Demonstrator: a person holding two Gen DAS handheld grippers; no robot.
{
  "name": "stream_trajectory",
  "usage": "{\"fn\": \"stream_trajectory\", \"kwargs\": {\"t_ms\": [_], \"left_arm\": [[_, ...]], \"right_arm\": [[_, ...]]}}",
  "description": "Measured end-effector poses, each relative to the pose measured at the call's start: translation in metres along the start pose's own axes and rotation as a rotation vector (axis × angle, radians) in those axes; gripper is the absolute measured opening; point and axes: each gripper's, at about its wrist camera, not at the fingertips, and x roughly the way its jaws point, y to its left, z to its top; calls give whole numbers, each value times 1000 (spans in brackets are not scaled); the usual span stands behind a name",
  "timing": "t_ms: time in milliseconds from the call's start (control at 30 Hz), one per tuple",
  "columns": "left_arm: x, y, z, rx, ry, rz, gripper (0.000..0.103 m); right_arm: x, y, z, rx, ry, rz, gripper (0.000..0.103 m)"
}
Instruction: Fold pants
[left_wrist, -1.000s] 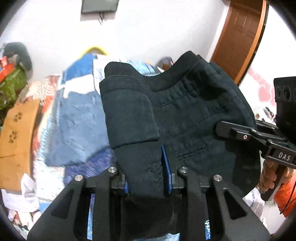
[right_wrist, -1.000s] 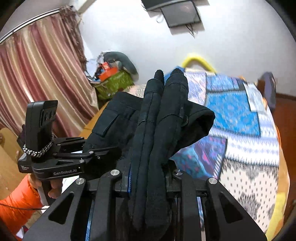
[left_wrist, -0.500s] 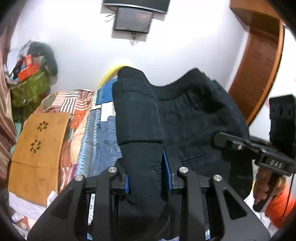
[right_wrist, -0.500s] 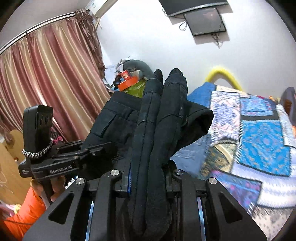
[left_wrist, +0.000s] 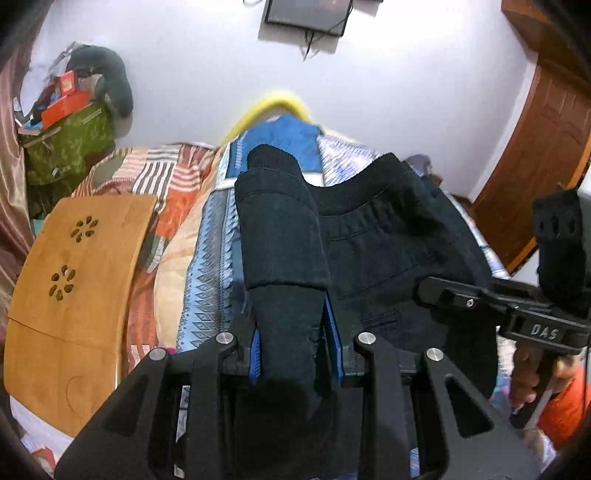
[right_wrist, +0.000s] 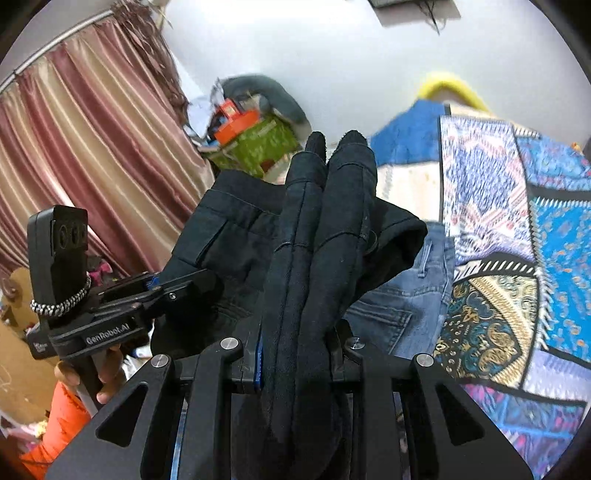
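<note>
A person holds a claw in each hand, and both are clamped on one pair of black pants (left_wrist: 388, 251) lifted above a bed.

Nearest, the left claw (left_wrist: 291, 354) grips a thick folded bundle of the pants between its blue-lined fingers (left_wrist: 334, 332); the cloth stands up past the tips and spreads rightward as a wide panel with an elastic waistband along its top. The right claw (right_wrist: 295, 354) pinches two rolled layers of the same pants, which rise upright from its jaws, the rest draping left toward the other claw. In each view the opposite claw appears at the side, its handle gripped by a hand (right_wrist: 107, 373) with an orange sleeve (right_wrist: 59, 424).

Beneath and beyond the pants lies the bed (right_wrist: 517, 258), covered in a blue patchwork spread, with a pair of blue jeans (right_wrist: 402, 302) flat on it just under the black cloth. The spread's right side lies bare. A wooden lap tray (left_wrist: 70, 288) rests at the bed's left edge.

Farther back, a green bag (left_wrist: 62, 147) heaped with boxes and a grey bundle stands in the corner beside striped curtains (right_wrist: 92, 147). A white wall with a mounted screen (left_wrist: 306, 14) closes the room, with a brown door (left_wrist: 543, 155) at right.
</note>
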Motion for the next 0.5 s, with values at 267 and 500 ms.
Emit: {"fn": "stream_trajectory", "kwargs": {"t_ms": [267, 500], "left_arm": [[87, 20, -21, 2, 123, 23, 29], [97, 27, -31, 12, 133, 107, 42]], "right_arm": [[54, -43, -6, 23, 146, -90, 20], [46, -61, -16, 36, 223, -154, 34]]}}
